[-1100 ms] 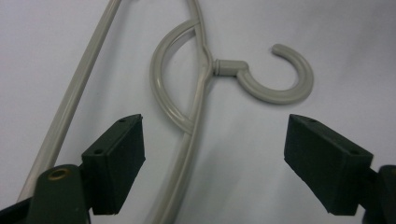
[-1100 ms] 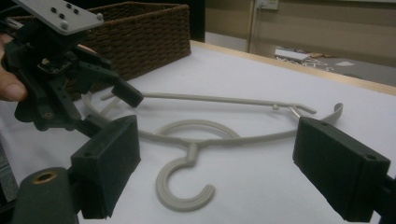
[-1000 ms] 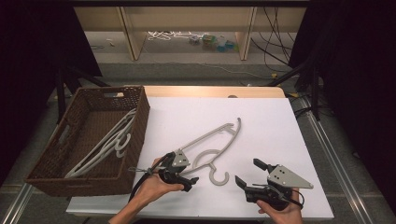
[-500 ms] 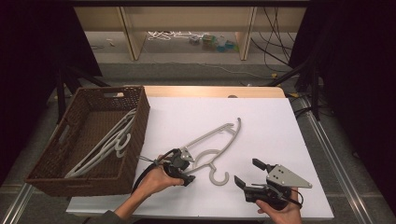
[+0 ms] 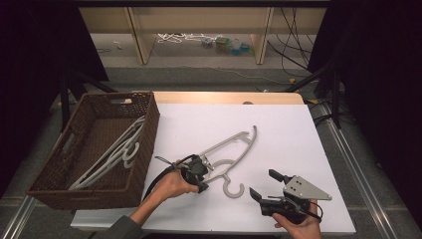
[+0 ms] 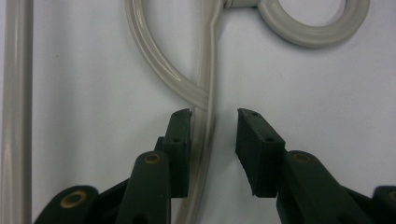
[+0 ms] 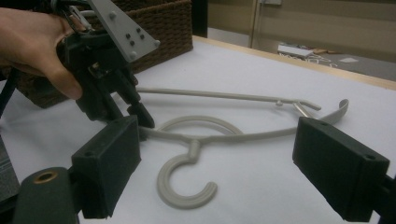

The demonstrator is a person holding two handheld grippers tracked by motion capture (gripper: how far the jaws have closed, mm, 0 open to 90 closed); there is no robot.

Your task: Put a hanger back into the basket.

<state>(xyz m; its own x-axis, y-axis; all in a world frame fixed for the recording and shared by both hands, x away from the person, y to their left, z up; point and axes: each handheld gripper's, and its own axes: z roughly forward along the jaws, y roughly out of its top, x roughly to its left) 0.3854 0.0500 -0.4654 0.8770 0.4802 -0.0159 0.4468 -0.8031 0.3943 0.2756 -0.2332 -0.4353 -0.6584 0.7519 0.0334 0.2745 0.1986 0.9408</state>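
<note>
A pale grey plastic hanger [image 5: 234, 147] lies flat on the white table top [image 5: 278, 129], hook toward me. My left gripper [image 5: 199, 174] is down over the hanger's lower arm near the hook. In the left gripper view that arm [image 6: 205, 93] runs between the jaws of my left gripper [image 6: 215, 114]. The jaws have just been closing: one pad touches the arm, the other stands a small gap off. My right gripper [image 5: 263, 182] rests at the front right, open wide with nothing in it, facing the hook [image 7: 187, 186] and the left gripper [image 7: 137, 116].
A brown wicker basket [image 5: 149, 124] stands at the table's left side with several similar hangers [image 5: 112, 154] in it. Its corner [image 7: 159, 23] shows behind the left hand. A shelf with clutter lies beyond the table's far edge.
My left gripper has shifted a little toward the hanger and its jaws have narrowed around the hanger's arm. The right gripper and the hanger have not moved.
</note>
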